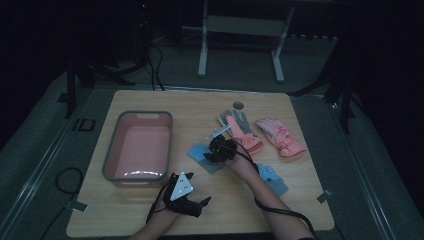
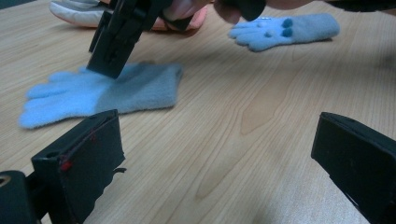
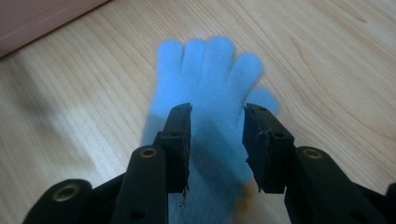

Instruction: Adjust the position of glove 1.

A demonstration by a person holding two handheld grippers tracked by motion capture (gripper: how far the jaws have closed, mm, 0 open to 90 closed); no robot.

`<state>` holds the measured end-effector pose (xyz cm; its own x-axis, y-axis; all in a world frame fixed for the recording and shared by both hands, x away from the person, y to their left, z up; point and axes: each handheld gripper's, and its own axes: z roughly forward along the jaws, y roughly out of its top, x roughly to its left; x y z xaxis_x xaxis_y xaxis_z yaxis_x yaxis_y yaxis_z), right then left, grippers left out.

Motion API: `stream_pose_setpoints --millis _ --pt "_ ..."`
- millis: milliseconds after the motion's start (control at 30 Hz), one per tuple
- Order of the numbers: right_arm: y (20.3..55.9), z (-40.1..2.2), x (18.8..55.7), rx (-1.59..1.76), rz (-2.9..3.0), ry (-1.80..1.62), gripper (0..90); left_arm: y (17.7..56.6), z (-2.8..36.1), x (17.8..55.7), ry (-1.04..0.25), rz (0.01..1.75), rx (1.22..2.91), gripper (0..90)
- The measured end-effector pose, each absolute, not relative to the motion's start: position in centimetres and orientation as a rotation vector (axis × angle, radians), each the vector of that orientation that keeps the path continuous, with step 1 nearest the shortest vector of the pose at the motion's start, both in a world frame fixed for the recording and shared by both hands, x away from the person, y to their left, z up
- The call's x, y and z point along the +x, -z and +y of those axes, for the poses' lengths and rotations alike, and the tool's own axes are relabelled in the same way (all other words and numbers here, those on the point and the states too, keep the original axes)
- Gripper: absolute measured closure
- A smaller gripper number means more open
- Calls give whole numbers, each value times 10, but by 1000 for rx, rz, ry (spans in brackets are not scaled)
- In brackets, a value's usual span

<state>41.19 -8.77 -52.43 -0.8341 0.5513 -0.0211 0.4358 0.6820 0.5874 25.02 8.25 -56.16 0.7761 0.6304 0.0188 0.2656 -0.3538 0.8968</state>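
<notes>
A light blue fleece glove (image 1: 202, 156) (image 3: 210, 84) lies flat on the wooden table, fingers spread. My right gripper (image 1: 213, 151) (image 3: 217, 140) is down on its palm, one jaw on each side of a strip of the fabric with a gap left between them. In the left gripper view its black jaw tip (image 2: 112, 56) touches that glove (image 2: 135, 88). A second blue glove (image 1: 274, 180) (image 2: 285, 30) lies to the right, behind the right forearm. My left gripper (image 1: 200, 204) (image 2: 215, 163) rests near the front edge, jaws wide open with bare wood between them.
A pink basin (image 1: 112, 150) with a grey rim stands at the left, nothing in it. Two pink and grey gloves (image 1: 242, 131) (image 1: 281, 136) lie behind the right hand. A small round disc (image 1: 238, 105) sits near the far edge. Floor and a stand's legs lie beyond.
</notes>
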Motion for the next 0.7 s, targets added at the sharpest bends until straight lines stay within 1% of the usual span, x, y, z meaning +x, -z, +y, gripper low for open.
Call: stream_pose_setpoints --millis 167,233,333,500,600,700 --pt "536 -80 414 762 2754 -817 646 562 83 250 -446 674 1943 23" --pt "539 -80 413 773 2746 -842 686 562 83 250 -445 672 1941 23" --pt "540 -80 412 806 2720 -863 790 562 82 250 -452 671 1943 23" --pt "543 -77 403 861 2635 -880 845 562 82 250 -453 675 1941 23" --pt "535 -78 396 911 2596 -891 858 562 82 249 -456 672 1940 23" --pt "516 -87 385 978 2536 -923 862 562 82 249 -456 673 1941 23"
